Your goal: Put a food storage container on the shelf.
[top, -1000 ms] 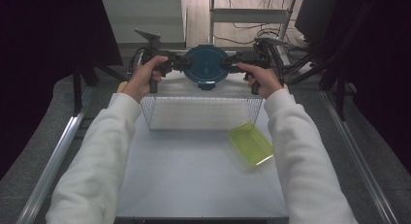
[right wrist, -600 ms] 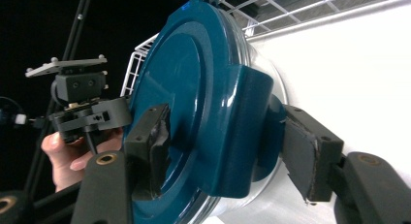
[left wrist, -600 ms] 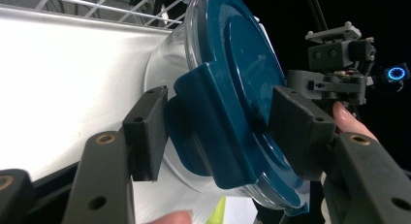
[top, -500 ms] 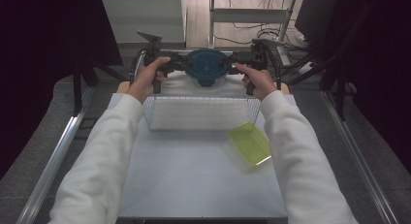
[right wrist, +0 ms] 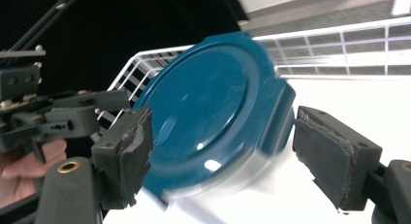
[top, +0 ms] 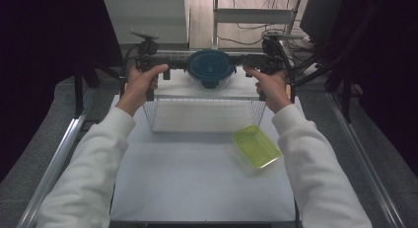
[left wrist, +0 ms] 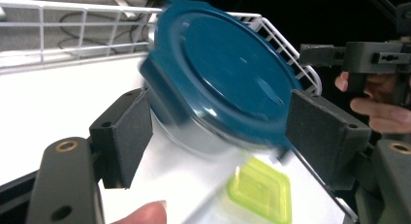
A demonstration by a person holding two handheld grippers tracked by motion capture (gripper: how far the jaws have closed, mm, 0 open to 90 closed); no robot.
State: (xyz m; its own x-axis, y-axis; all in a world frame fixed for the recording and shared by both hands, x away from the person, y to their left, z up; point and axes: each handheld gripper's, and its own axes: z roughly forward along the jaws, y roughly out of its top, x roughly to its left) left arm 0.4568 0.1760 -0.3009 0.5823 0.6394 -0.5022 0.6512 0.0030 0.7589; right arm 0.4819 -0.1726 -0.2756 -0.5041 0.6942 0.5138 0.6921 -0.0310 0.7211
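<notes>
A round clear container with a teal lid [top: 212,67] sits at the far end of the white wire basket [top: 202,100]. My left gripper [top: 177,65] is at its left side and my right gripper [top: 246,65] at its right, each pointing inward. In the left gripper view the lid [left wrist: 223,78] lies between my left gripper's [left wrist: 223,132] pads, which stand off it. The right gripper view shows the same: the lid [right wrist: 213,122] between my right gripper's [right wrist: 225,153] spread pads. Both sets of jaws have just been opening.
A yellow-green rectangular container [top: 256,146] lies on the white table just outside the basket's near right corner. Its top also shows past the jaws in the left gripper view as the yellow-green container [left wrist: 261,190]. Metal rails run along both sides of the table.
Both grippers' jaws have opened off the teal-lidded container, which stays at the far end of the basket. The hands have drawn slightly outward.
</notes>
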